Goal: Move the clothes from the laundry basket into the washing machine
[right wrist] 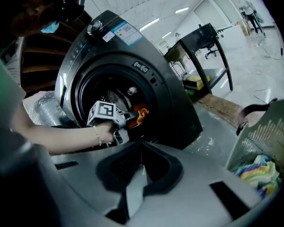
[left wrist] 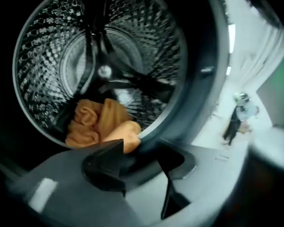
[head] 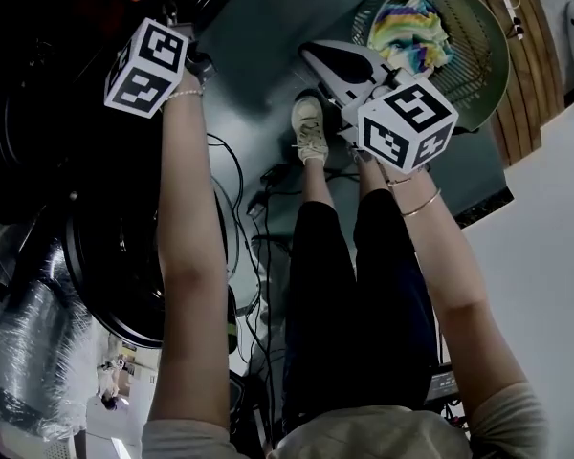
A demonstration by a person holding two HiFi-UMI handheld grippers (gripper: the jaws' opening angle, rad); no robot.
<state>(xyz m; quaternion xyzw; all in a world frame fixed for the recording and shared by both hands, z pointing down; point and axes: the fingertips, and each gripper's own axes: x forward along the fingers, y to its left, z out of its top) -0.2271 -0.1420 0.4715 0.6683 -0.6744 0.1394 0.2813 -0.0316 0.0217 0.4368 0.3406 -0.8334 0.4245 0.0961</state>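
Observation:
The washing machine (right wrist: 132, 79) stands with its door open. An orange cloth (left wrist: 102, 122) lies at the bottom front of the steel drum (left wrist: 146, 41), also seen as the orange cloth (right wrist: 139, 115) from the right gripper view. My left gripper (left wrist: 144, 160) is at the drum's mouth, jaws apart, nothing between them. The green laundry basket (head: 483, 55) stands on the floor with a multicoloured cloth (head: 411, 32) in it. My right gripper (head: 316, 55) hovers beside the basket, pointed back toward the machine, jaws shut and empty (right wrist: 141, 148).
The person's legs and a pale shoe (head: 309, 127) stand between machine and basket. Cables (head: 239, 199) trail on the floor. A silver duct (head: 29, 342) lies by the machine. A black table (right wrist: 203, 41) stands behind it.

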